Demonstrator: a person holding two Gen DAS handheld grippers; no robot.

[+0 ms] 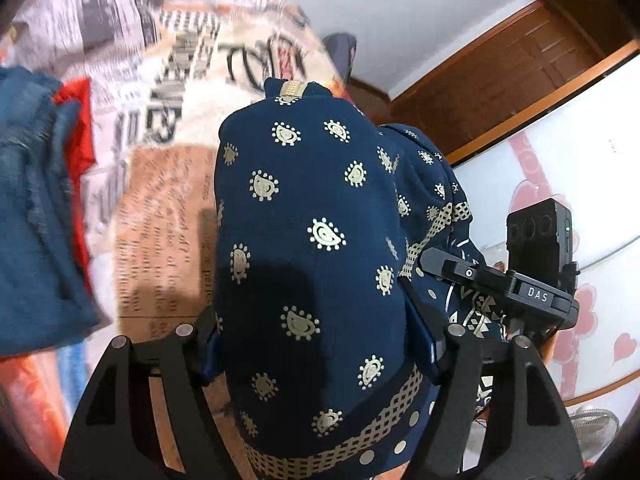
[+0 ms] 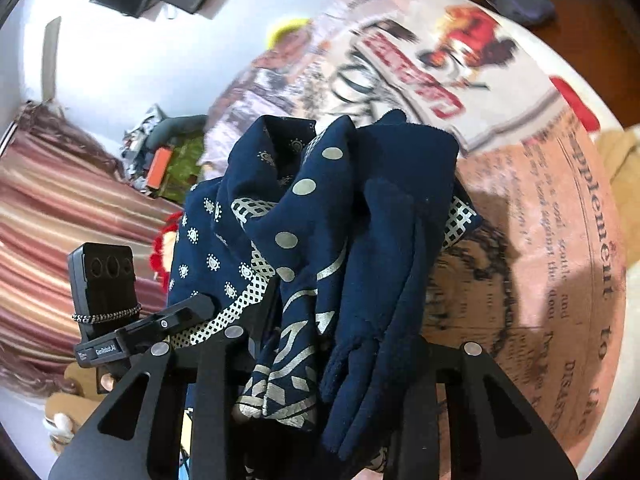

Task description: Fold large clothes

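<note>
A navy garment with cream paisley print and a checked border (image 1: 312, 220) hangs bunched over my left gripper (image 1: 316, 344), whose jaws are closed on a thick fold of it. In the right wrist view the same navy garment (image 2: 320, 240) drapes over my right gripper (image 2: 320, 360), gathered between its jaws; the fingertips are hidden by cloth. Both grippers hold the cloth up above the bed with the newspaper-print cover (image 1: 168, 184). The right gripper's body shows at the right of the left wrist view (image 1: 500, 284), and the left gripper's body shows at the left of the right wrist view (image 2: 120, 320).
Blue denim (image 1: 36, 200) and a red cloth (image 1: 78, 128) lie piled at the bed's left. A wooden door frame (image 1: 500, 80) and a white heart-print cabinet (image 1: 580, 200) stand to the right. Striped curtains (image 2: 60, 220) and floor clutter (image 2: 164, 160) lie left of the bed (image 2: 540, 240).
</note>
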